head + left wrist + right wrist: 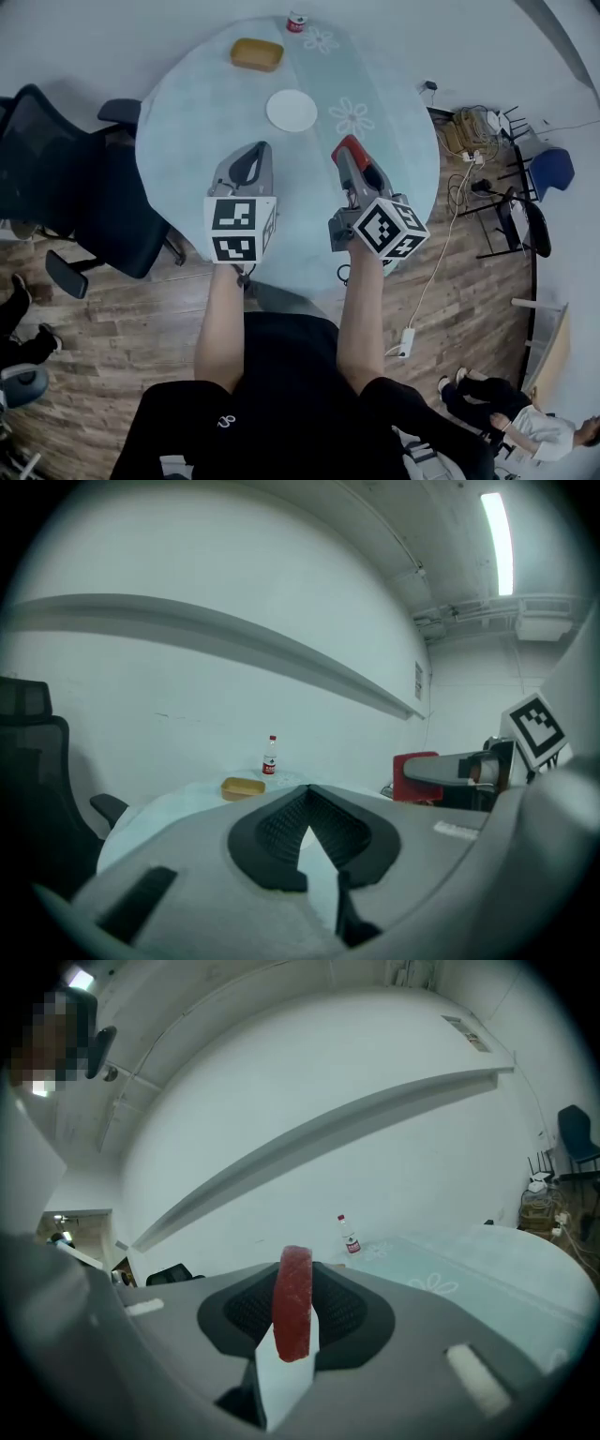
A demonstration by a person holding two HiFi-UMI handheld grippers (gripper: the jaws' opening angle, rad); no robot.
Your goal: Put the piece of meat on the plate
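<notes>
The piece of meat (348, 147) is a red slab standing on edge between the jaws of my right gripper (351, 153), which is shut on it; in the right gripper view the meat (292, 1316) fills the gap between the pads. The white plate (292, 111) lies empty on the round table (187, 122), a little beyond both gripper tips. My left gripper (255, 156) hangs beside the right one, its jaws meeting at the tips with nothing held. From the left gripper view the right gripper's red load (415, 776) shows at the right.
A yellow-brown tray (257, 54) and a small bottle with a red label (296, 22) stand at the table's far edge. A black office chair (66, 187) stands left of the table. Cables and a power strip (408, 339) lie on the wooden floor to the right.
</notes>
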